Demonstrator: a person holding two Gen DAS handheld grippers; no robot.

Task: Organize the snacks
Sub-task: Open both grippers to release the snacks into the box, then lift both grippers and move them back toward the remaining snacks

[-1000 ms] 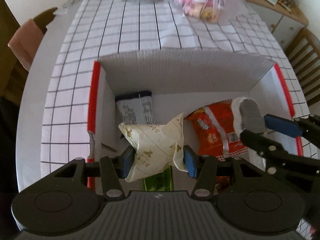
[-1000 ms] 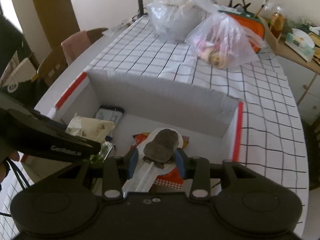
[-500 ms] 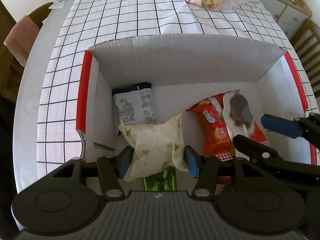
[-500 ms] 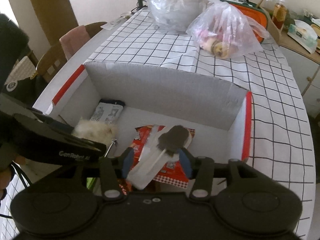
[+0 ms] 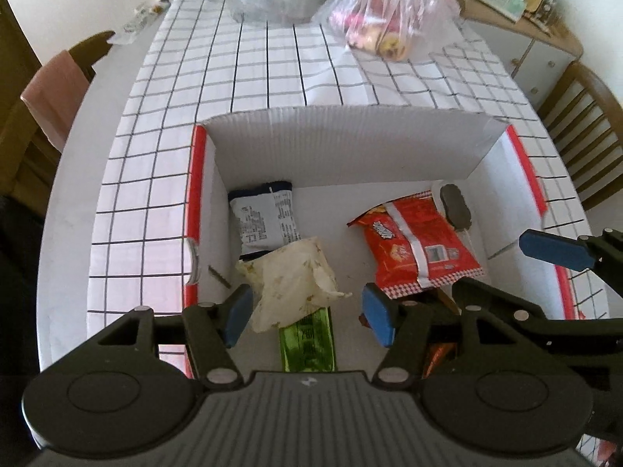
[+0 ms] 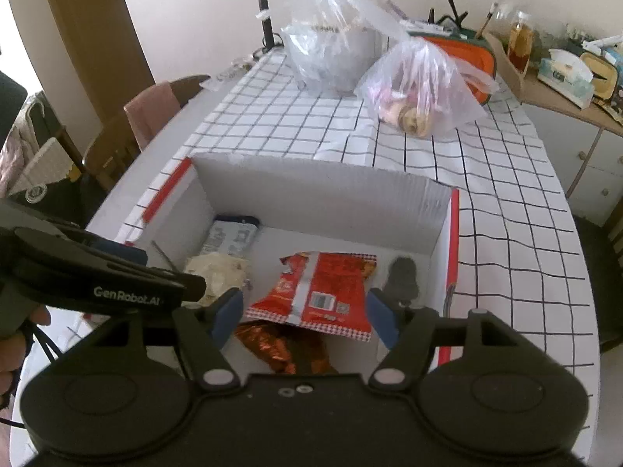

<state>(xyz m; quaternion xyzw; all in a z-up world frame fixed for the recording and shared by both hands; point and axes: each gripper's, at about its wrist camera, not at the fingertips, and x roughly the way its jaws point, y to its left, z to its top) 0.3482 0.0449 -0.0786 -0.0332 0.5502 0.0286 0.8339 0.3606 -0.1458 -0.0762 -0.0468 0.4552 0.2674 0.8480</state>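
A white cardboard box [image 5: 342, 148] with red edges stands on the checked tablecloth and holds the snacks. My left gripper [image 5: 305, 313] is open above the box's near side; a cream snack pack [image 5: 292, 280] lies free just beyond its fingers, over a green pack [image 5: 307, 344] and next to a grey-blue pack [image 5: 264, 220]. My right gripper [image 6: 305, 321] is open above a red chips bag [image 6: 319, 292]. A dark ice-cream bar pack [image 6: 403, 276] lies free by the right wall; it also shows in the left wrist view [image 5: 453, 202]. A brown foil pack [image 6: 284, 350] lies under the chips.
Two clear plastic bags, one with pink snacks [image 6: 420, 93] and one grey [image 6: 331, 54], sit at the table's far end by a lamp stem [image 6: 266, 11]. Chairs [image 5: 58, 89] stand left and right [image 5: 576, 128]. A sideboard [image 6: 564, 89] with clutter is at the right.
Both grippers have opened and lifted back. The cream pack dropped from the left gripper into the box; the ice-cream bar pack left the right gripper and now lies by the right wall.
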